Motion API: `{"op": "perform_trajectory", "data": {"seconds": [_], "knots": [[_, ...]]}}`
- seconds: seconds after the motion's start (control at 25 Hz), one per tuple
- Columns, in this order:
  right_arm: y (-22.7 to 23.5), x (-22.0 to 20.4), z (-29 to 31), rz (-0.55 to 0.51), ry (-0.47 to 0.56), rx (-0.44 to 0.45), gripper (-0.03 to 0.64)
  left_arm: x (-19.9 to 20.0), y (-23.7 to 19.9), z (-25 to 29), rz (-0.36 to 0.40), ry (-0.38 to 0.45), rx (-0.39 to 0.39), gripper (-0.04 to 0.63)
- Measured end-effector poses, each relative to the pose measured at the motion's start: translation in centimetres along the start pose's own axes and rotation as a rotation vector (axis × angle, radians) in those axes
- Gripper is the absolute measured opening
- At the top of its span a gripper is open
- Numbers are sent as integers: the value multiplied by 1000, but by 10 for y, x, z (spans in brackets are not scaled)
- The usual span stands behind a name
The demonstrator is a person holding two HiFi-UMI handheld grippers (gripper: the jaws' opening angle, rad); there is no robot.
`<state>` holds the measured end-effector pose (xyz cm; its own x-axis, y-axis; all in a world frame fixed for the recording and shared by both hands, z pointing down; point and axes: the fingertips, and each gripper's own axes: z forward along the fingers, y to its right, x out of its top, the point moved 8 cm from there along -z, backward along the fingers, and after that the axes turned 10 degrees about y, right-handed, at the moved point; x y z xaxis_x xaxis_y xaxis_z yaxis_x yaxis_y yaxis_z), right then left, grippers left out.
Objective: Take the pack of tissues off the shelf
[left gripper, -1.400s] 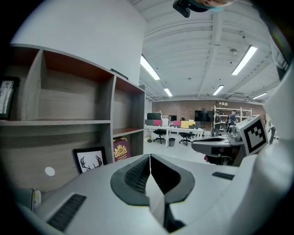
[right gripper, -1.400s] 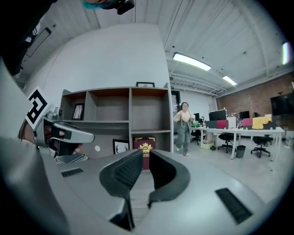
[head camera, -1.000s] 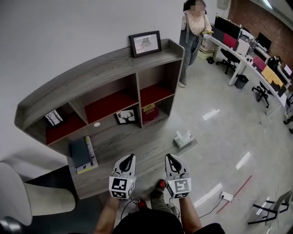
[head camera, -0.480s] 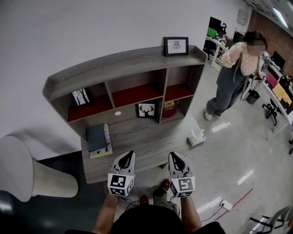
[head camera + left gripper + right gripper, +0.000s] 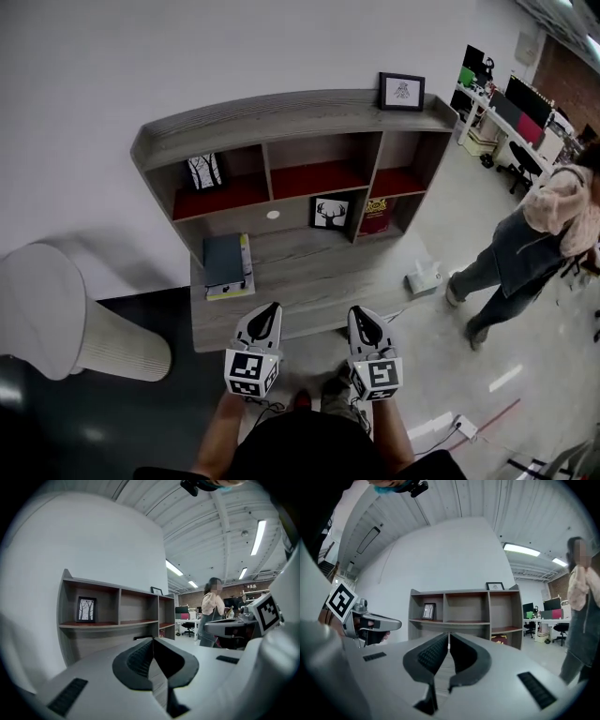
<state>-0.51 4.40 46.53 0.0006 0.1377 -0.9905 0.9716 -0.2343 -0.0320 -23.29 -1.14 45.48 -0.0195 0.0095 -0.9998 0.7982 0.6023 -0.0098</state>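
Note:
The white pack of tissues [image 5: 424, 277] lies at the right end of the grey shelf unit's [image 5: 281, 112] low front ledge. Both grippers hang in front of that ledge, side by side, well short of the pack and to its left. My left gripper [image 5: 269, 310] is shut with nothing between its jaws, and its pads meet in the left gripper view [image 5: 152, 642]. My right gripper [image 5: 359, 314] is likewise shut and empty, its jaws together [image 5: 448, 637]. Neither gripper view shows the pack.
A dark book [image 5: 225, 262] lies on the ledge's left part. Framed pictures [image 5: 204, 172] [image 5: 329, 212] and a red box [image 5: 378, 215] stand in the compartments, another frame [image 5: 401, 91] on top. A white pouf [image 5: 56, 309] stands left. A person [image 5: 534, 239] walks at the right.
The view has swung, so the shelf now faces me squarely. The person has walked from beside the shelf's far end to the near right. Both grippers stay shut and low.

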Motion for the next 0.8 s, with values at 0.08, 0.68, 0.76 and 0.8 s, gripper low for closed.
{"op": "perform_trajectory", "data": {"seconds": [0.08, 0.68, 0.76, 0.8], "knots": [[-6, 0, 0, 4, -2, 12, 38, 0, -2, -7, 0, -2, 7, 9], [-21, 4, -9, -9, -3, 28, 37, 1, -1, -23, 0, 4, 4, 9], [-21, 4, -9, -7, -3, 29, 36, 1, -1, -23, 0, 6, 2, 9], [-22, 4, -9, -6, -4, 30, 37, 2, -1, -24, -1, 7, 2, 9]]}}
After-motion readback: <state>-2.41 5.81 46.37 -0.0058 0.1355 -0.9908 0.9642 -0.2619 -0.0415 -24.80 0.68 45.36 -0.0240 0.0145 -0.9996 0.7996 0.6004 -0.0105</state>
